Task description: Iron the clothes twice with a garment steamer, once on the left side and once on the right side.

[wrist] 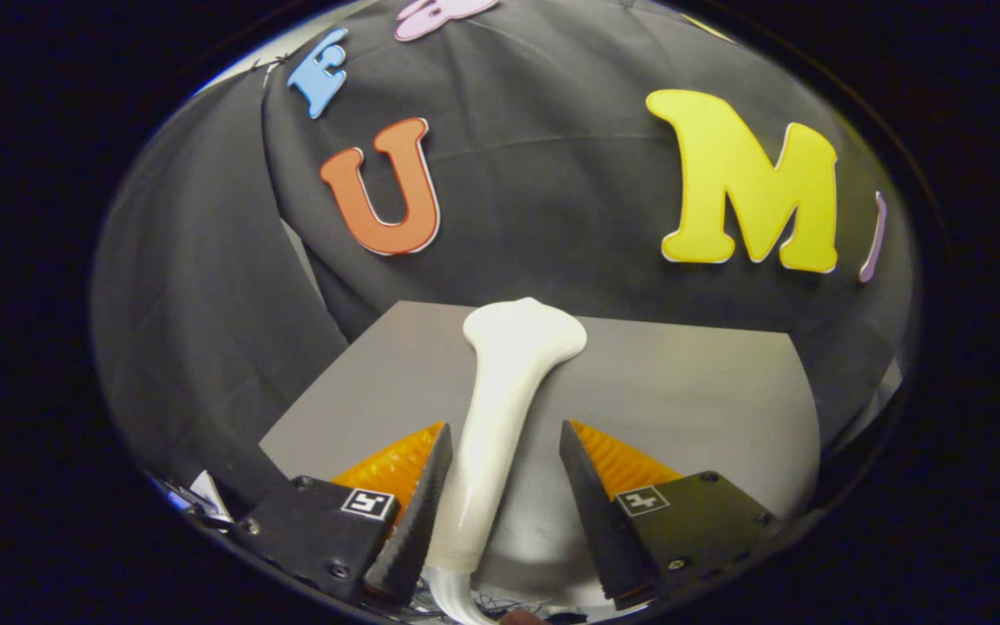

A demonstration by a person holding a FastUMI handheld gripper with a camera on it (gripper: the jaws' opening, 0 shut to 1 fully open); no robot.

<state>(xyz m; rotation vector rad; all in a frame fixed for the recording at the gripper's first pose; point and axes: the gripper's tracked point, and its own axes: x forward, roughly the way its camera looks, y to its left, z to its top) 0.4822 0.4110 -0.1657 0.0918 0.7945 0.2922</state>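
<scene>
The steamer (500, 408) is lying on the table (691, 391), head toward its far edge. The gripper (500, 486) is straddling the handle, jaws wide, left finger touching it.

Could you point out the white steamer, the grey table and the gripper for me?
steamer (500, 408): gripper view, middle of its handle.
table (691, 391): gripper view, bare top.
gripper (504, 477): gripper view, midway between its open fingertips.
</scene>
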